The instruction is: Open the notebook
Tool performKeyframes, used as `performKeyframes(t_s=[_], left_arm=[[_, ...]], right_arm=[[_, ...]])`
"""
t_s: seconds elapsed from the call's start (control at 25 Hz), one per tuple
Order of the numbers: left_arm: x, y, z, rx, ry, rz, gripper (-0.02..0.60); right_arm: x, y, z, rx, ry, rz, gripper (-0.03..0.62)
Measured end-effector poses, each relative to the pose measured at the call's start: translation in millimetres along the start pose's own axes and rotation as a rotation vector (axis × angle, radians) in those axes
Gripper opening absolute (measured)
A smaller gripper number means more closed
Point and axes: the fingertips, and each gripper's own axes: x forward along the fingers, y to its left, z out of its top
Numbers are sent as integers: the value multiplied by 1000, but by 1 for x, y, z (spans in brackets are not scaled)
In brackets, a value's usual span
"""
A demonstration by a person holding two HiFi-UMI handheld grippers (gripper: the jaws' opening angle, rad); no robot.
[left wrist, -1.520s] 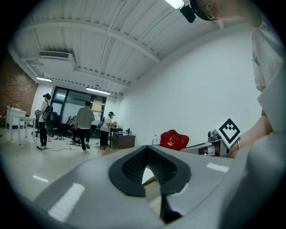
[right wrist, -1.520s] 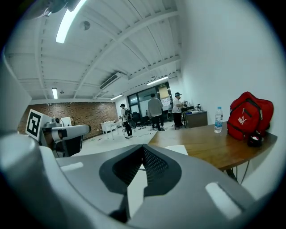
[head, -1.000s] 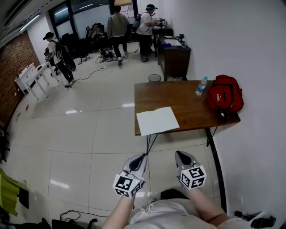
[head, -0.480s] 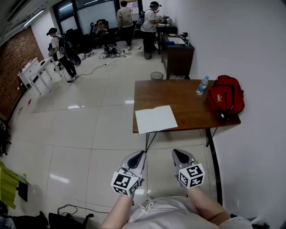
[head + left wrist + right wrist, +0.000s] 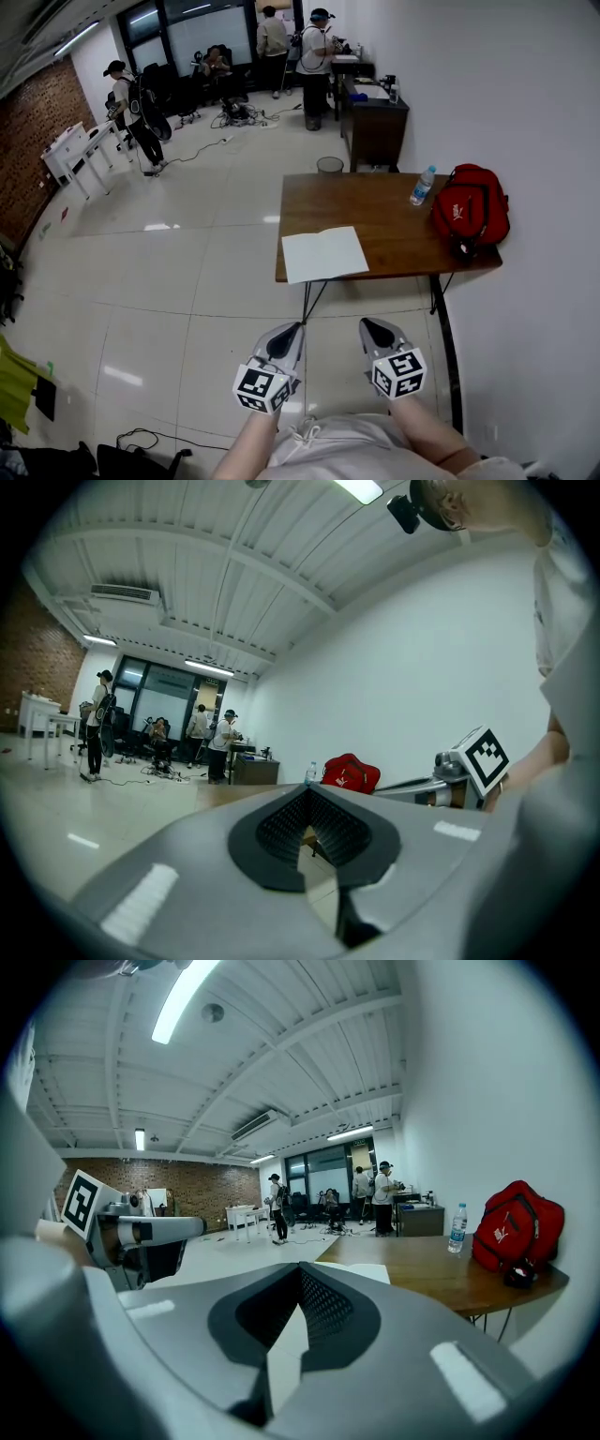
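Left tongs [image 5: 298, 327]: tips pressed together with nothing between them, held low in front of the holder's waist, over the floor.
Right tongs [image 5: 366, 322]: the same, tips met and empty, just beside the left pair and pointing toward the tabletop.
Notebook [image 5: 324, 254]: lies flat on the near left corner of the tabletop [image 5: 384, 220], its near edge at or just over the rim, well apart from both tongs.
Notebook's face: plain white all over. A small kink midway along the far edge may be a spine fold. From here I can't tell whether this is a pale cover or a spread of blank pages.
Progress: as I judge it, this fits either a shut notebook with a white cover or one lying open with the tongs clear of it. The views don't settle which.
Tabletop: brown wood on thin dark legs, set against the white wall. A red bag [image 5: 472, 211] sits at the far right end, with a water bottle [image 5: 422, 185] upright just beside it.
Room: glossy pale floor [image 5: 187, 281]. A bin [image 5: 328, 164] and a dark desk [image 5: 375, 117] stand beyond the tabletop, and a brick wall [image 5: 28, 141] runs along the left. Several people [image 5: 317, 56] stand near the windows at the far end.
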Motion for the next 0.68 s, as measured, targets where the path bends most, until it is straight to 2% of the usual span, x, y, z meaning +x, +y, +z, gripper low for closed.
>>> performKeyframes(t_s=[0.68], left_arm=[[8,-6,-3,-8,8,-9,5]], right_arm=[[-2,-5,-4,11,16,-7,5]])
